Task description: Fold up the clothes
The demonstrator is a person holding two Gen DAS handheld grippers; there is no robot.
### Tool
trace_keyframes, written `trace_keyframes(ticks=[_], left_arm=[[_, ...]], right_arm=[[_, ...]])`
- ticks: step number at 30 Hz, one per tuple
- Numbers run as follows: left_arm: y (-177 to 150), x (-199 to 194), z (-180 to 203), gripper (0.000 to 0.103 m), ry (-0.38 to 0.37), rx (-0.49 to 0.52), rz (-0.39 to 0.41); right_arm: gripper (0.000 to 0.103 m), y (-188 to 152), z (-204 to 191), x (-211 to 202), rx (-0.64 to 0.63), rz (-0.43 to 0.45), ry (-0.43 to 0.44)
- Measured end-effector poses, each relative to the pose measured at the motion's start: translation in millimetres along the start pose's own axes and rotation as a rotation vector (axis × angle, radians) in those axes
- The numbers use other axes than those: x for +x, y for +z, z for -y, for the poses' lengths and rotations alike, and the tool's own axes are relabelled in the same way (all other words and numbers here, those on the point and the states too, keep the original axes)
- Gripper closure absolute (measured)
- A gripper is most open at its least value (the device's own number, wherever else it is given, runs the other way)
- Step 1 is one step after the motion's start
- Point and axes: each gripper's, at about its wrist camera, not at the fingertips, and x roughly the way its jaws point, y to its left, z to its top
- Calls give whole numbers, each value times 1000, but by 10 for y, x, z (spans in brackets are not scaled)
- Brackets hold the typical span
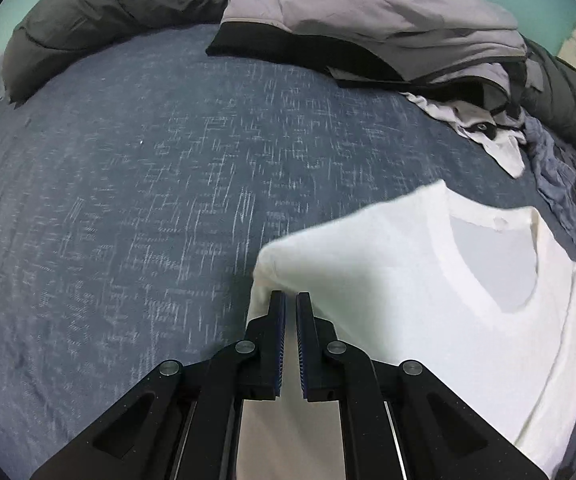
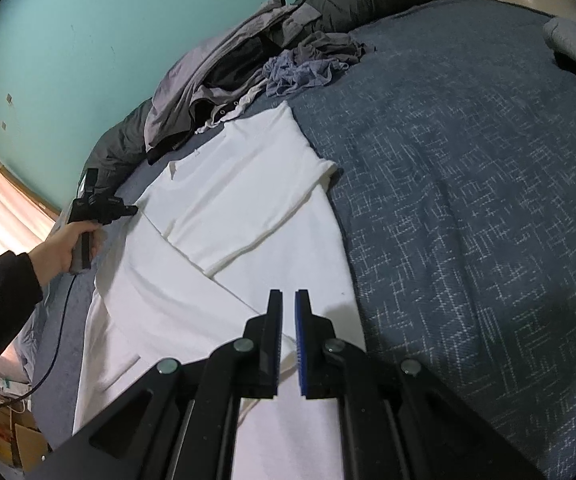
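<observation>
A white V-neck T-shirt (image 1: 428,280) lies on the blue bed cover (image 1: 127,200), neckline at the right of the left wrist view. My left gripper (image 1: 291,300) is shut on the shirt's raised shoulder edge. In the right wrist view the T-shirt (image 2: 247,184) stretches away from me with one side folded over. A fold line runs from the left gripper (image 2: 131,211), held by a hand (image 2: 67,248), down to my right gripper (image 2: 288,300). The right gripper is shut, with white fabric caught between its jaws lower down.
A pile of grey, black and bluish clothes (image 1: 368,12) lies at the far edge of the bed, the same pile (image 2: 215,80) sitting beyond the shirt. A dark duvet (image 1: 87,12) runs along the teal wall. Bare bed cover (image 2: 468,200) spreads to the right. Boxes (image 2: 11,432) stand on the floor.
</observation>
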Motion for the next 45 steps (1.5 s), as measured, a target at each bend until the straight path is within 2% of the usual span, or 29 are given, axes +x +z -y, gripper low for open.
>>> trace_keyframes(ticks=[2,6,9,13,15,16,17,24,30,35,39,45], left_arm=[[43,40,34,97,9,-2,3],[67,-181,7,95,-7,-25,55],[-28,-351,-58,92,-27,-19,43],[-289,-578,-184,83,-68,-9,2],[-495,-698,-227,80,-69,4,-10],[-603,-746,-249,80,-74,10,-19],[-701,-790,-275,80,-81,14,-26],[-1332,-1053,-488,80,-139,9,-48],[-1633,-1076,-729,80,-174,-11,-53],[-1833,-984,-781,80,-187,12,-72],[-1923,-953,-805,80,-217,-7,-55],[-2004,-856,-804,79,-238,-22,-52]], right_arm=[[97,1,31,10,11,-4,1],[97,-7,48,11,20,-3,0],[97,-16,32,-18,24,4,4],[96,-6,-24,-62,3,22,21],[82,-6,-50,-44,-2,10,37],[69,-11,-69,-36,-6,5,44],[67,-17,-92,-30,-11,2,49],[67,-19,-293,-40,-55,6,50],[67,-3,-605,58,-113,-53,56],[61,333,-978,444,-159,-146,116],[61,586,-1299,840,-241,-221,122],[61,728,-1661,1413,-378,-318,66]])
